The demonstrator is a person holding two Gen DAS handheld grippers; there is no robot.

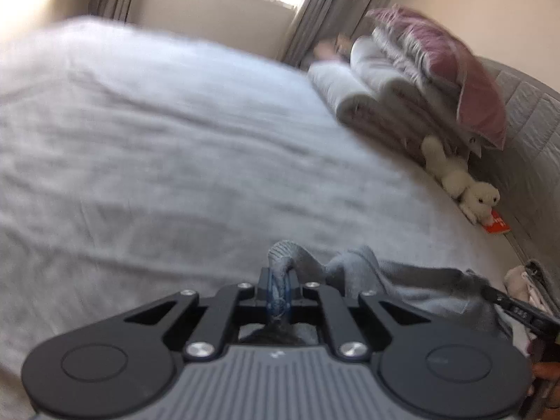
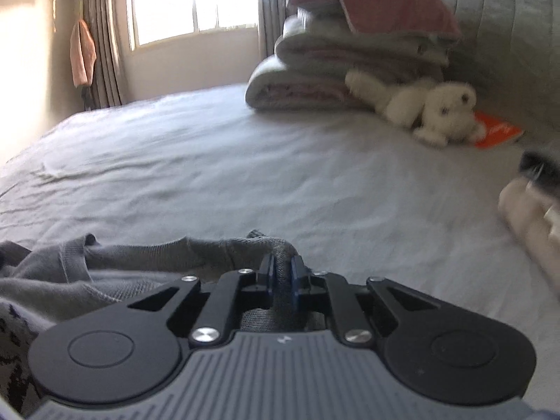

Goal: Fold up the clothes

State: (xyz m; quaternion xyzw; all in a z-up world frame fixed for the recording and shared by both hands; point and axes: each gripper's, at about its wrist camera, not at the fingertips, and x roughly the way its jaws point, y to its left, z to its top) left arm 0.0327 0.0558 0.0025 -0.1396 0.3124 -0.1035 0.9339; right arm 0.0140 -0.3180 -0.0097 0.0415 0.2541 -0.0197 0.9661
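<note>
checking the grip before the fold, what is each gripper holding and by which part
Both hold the grey knit garment: the left gripper and the right gripper each pinch a bunched bit of its edge; which part cannot be told.

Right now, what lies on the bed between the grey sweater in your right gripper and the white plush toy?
Only bare, wrinkled bed sheet between the grey sweater and the white plush toy. The right wrist view shows it.
</note>
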